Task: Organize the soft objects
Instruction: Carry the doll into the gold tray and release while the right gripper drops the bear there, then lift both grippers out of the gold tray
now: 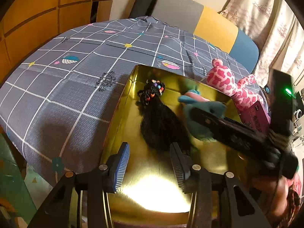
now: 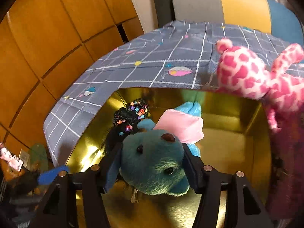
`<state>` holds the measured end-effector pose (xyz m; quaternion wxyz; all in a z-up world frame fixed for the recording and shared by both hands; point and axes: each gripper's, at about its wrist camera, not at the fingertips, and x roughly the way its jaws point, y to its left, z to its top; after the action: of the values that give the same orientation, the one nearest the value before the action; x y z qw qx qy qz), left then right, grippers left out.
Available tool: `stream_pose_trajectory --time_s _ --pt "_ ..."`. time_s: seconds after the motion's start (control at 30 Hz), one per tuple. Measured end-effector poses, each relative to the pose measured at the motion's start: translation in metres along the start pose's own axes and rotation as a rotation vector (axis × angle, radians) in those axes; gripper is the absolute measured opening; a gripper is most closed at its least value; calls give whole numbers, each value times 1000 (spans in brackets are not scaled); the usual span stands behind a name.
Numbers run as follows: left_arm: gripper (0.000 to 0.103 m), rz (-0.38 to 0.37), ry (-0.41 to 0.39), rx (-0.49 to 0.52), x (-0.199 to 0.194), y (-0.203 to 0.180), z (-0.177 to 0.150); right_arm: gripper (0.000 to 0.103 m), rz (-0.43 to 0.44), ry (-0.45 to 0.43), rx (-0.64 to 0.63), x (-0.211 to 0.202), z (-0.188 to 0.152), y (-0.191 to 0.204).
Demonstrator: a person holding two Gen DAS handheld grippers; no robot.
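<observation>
A gold tin box [image 1: 125, 102] stands open on the bed. Inside it lies a black-haired doll piece with coloured beads [image 1: 159, 121] [image 2: 131, 115]. My right gripper [image 2: 152, 163] is shut on the head of a teal plush toy in a pink top [image 2: 153, 159], and it hangs over the middle of the tin [image 2: 228, 102]. From the left wrist view the same plush [image 1: 201, 112] sits beside the black hair. My left gripper [image 1: 150, 163] is open over the tin's near end, nothing between its fingers. A pink spotted plush giraffe [image 1: 224, 79] [image 2: 247, 76] lies at the tin's far right corner.
A grey checked bedspread [image 1: 76, 95] covers the bed around the tin. Grey, yellow and blue headboard pads [image 1: 214, 26] stand behind, wooden cupboards [image 1: 38, 19] at the left, curtains [image 1: 266, 19] at the right. A pink carton [image 1: 258, 114] sits by the giraffe.
</observation>
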<state>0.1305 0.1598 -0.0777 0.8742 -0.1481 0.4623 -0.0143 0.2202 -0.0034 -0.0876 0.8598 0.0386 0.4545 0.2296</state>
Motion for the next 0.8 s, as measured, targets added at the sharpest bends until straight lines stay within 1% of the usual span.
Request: stream_pose_trajectory --time_s 0.03,0.1,0.17,0.23,0.27,0.4,0.53,0.7,0.8 --pt "44 0 1 -4 -1 1 -1 66 15 7 0 5 2 2" --pt "44 0 2 -10 -2 2 -5 69 45 21 7 12 6 4" --pt "44 5 6 -15 -2 3 -8 71 42 15 12 12 8 6" --pt "44 4 10 -20 -2 4 -10 78 32 -5 15 4 8 6" --pt "44 -1 9 -23 -3 4 -12 80 38 -14 20 -2 8 5" --pt "44 -16 10 -27 -6 1 -15 81 51 -65 48 -34 3 -3" --pt "44 -91 27 -38 -5 -7 -17 81 62 -114 49 -72 -6 -9" --pt "44 -145 19 11 -7 -33 -22 81 44 -209 -3 -125 -24 -12" --pt "44 -187 9 40 -10 -53 -25 81 14 -277 -24 -160 -36 -18"
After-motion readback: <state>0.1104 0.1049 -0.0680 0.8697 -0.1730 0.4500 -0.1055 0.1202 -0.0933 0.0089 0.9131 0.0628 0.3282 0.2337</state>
